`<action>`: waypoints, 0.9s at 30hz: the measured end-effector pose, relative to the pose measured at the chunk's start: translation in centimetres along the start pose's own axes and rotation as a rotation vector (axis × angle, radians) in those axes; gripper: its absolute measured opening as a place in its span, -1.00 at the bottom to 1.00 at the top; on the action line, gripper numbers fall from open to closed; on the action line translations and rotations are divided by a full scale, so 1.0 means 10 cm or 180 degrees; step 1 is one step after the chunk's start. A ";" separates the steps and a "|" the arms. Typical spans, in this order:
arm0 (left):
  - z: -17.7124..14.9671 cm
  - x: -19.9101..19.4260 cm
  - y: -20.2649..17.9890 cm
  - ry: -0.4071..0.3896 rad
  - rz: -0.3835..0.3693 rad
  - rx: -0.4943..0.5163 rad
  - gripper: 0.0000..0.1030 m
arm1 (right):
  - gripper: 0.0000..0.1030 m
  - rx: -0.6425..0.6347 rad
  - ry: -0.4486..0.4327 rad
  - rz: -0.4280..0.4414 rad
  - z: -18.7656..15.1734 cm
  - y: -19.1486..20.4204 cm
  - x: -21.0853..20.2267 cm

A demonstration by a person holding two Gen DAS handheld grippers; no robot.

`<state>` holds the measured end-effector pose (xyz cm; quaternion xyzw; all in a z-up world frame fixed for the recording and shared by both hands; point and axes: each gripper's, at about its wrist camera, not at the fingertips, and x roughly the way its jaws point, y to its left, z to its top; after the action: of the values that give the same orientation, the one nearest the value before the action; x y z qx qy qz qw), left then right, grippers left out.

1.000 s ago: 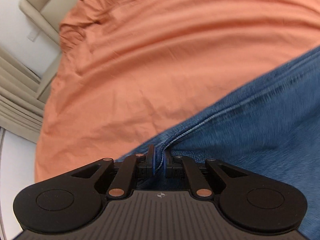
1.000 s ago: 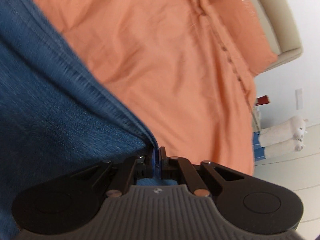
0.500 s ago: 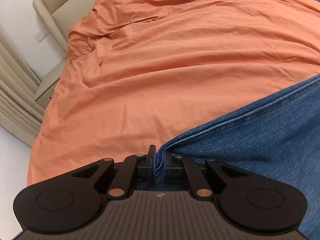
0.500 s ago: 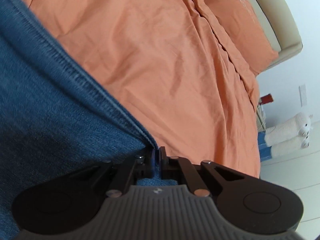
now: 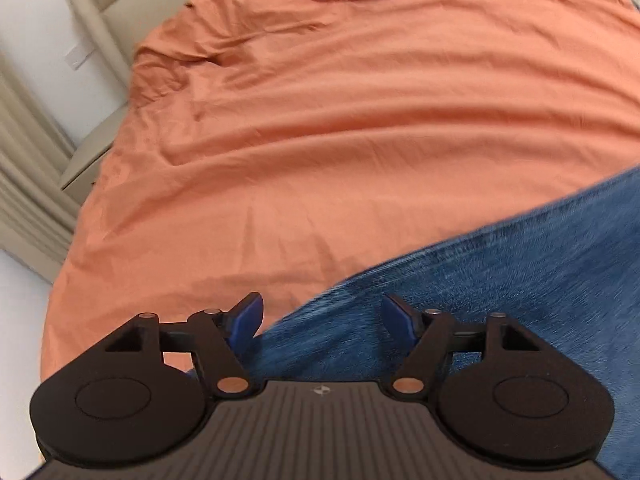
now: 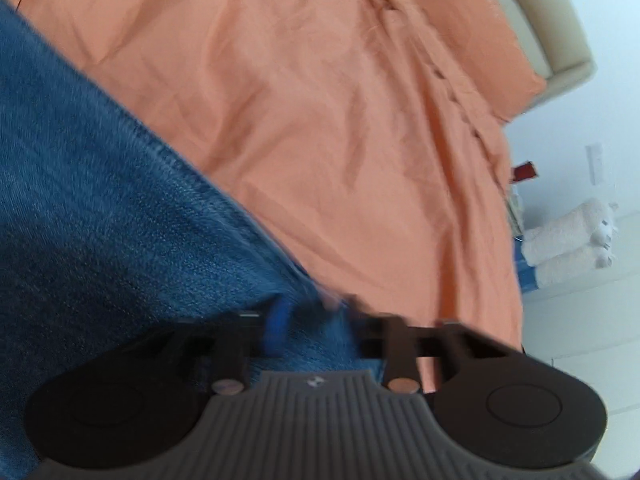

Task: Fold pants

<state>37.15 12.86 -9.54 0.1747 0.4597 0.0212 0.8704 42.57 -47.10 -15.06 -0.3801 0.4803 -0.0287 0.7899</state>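
Blue denim pants (image 5: 500, 280) lie on an orange bedsheet (image 5: 340, 140), filling the lower right of the left wrist view and the left side of the right wrist view (image 6: 100, 220). My left gripper (image 5: 322, 314) has its jaws opening wide; the pants' seamed edge lies below and between the blue pads (image 5: 250, 314), which do not press on it. My right gripper (image 6: 312, 324) is blurred, its jaws opening too, with denim lying between the fingers and no pad seen pressing it.
The orange sheet (image 6: 340, 120) covers the bed. A beige headboard (image 5: 96, 20) and beige curtain (image 5: 24, 160) stand at the left. An orange pillow (image 6: 504, 52) lies by the headboard; rolled white towels (image 6: 568, 240) sit beyond the bed's right edge.
Both grippers were shut on the pants' seamed edge; now both have spread apart and let the denim go. The left gripper has risen a little.
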 end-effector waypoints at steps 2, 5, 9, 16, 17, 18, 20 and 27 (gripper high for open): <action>-0.04 -0.19 0.10 -0.0026 -0.0091 -0.0125 0.54 | 0.00 0.0175 -0.0097 0.0038 -0.01 -0.04 -0.21; -0.17 -0.49 0.28 -0.0043 -0.0175 -0.0393 0.54 | 0.05 0.0497 -0.0216 0.0301 -0.02 0.02 -0.60; -0.50 -0.80 0.62 -0.0001 -0.0291 -0.0828 0.54 | 0.12 0.0749 -0.0312 0.0918 -0.02 0.42 -1.11; -1.43 -0.93 1.35 -0.0022 -0.0509 -0.2185 0.57 | 0.12 0.1028 -0.0675 0.1678 0.00 1.23 -1.94; -1.59 -0.88 1.42 -0.0016 -0.0608 -0.2398 0.58 | 0.12 0.1080 -0.0719 0.1748 0.01 1.31 -2.01; -1.76 -0.81 1.48 -0.0027 -0.0720 -0.2656 0.58 | 0.12 0.1126 -0.0762 0.1805 0.03 1.41 -2.08; -2.07 -0.64 1.55 -0.0106 -0.0975 -0.3230 0.58 | 0.12 0.1159 -0.0786 0.1876 0.08 1.57 -2.16; -2.47 0.01 1.56 -0.0278 -0.1575 -0.4352 0.48 | 0.12 0.1338 -0.0705 0.1810 0.28 1.76 -2.02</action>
<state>19.19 34.52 -17.32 -0.5166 0.3345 0.0993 0.7819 28.22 -24.71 -10.56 -0.0617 0.4620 0.1351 0.8743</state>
